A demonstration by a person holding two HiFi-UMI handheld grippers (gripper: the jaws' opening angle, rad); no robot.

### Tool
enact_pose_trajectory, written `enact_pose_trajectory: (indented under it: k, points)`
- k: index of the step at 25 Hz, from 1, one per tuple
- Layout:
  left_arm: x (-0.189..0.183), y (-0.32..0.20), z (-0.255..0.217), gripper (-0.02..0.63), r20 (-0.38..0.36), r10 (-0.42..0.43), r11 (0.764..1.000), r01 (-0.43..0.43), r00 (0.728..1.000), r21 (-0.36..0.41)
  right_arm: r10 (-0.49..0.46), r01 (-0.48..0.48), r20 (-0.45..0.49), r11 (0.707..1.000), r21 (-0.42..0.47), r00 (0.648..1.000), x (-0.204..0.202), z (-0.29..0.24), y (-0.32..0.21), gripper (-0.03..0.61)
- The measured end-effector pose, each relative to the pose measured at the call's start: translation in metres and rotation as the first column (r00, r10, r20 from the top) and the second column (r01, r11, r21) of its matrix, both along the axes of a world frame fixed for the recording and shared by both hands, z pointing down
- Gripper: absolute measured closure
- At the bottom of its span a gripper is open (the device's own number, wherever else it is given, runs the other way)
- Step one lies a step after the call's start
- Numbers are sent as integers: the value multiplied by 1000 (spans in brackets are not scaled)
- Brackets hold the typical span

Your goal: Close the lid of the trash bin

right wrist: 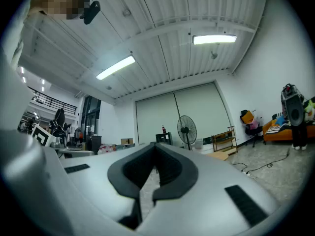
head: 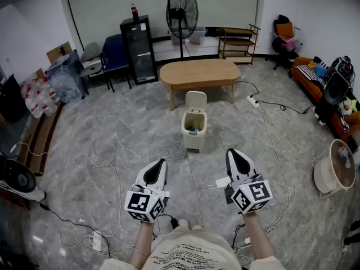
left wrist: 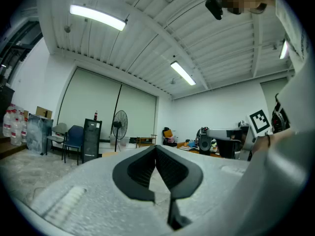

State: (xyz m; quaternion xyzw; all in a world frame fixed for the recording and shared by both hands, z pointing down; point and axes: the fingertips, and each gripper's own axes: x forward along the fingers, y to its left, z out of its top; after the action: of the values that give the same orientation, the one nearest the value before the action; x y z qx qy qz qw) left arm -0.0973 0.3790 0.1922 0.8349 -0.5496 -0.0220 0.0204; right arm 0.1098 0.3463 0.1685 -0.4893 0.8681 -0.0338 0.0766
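Note:
A small cream trash bin [head: 194, 129] stands on the marble floor in front of the wooden table, its lid [head: 196, 100] swung up and open, something blue-green inside. In the head view my left gripper [head: 157, 166] and right gripper [head: 237, 156] are held side by side well short of the bin, both pointing toward it. Both are shut with nothing between the jaws. The left gripper view shows its closed jaw tips [left wrist: 156, 149] meeting; the right gripper view shows the same [right wrist: 155, 147]. The bin is hidden behind the jaws in both gripper views.
An oval wooden table [head: 199, 72] stands behind the bin. A pedestal fan [head: 181, 13], a black cabinet [head: 139, 48] and a shelf [head: 238, 42] line the back wall. Cables [head: 101, 162] trail across the floor, with a power strip [head: 252, 100] to the right. A round white heater [head: 334, 167] stands at right.

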Motion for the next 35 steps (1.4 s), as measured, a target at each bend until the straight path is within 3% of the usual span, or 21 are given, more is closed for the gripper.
enact_pose_trajectory:
  k: [15,21,23,30,35]
  points:
    - [22,15,3,591,17,-16,1000,16,1000,-4,-11,12,-61,1000,21,998,22,8,15,574]
    - [33,17,8,591,21,-11,1000,12,1000,-9,-1,1,-53,1000,-10,999,31,20,11,564]
    - [34,17,12,591,23,-18,1000,19,1000,-12,-6,5,-46,1000,-22,999,32,25,7,535]
    - [29,13,17,591,25,-35,999,36,999,-29,-17,15,-31,998,-59,999,29,34,-4,323]
    - [25,2,20,591,22,-48,998,48,999,-35,-20,17,-39,997,-79,999,29,41,-19,290]
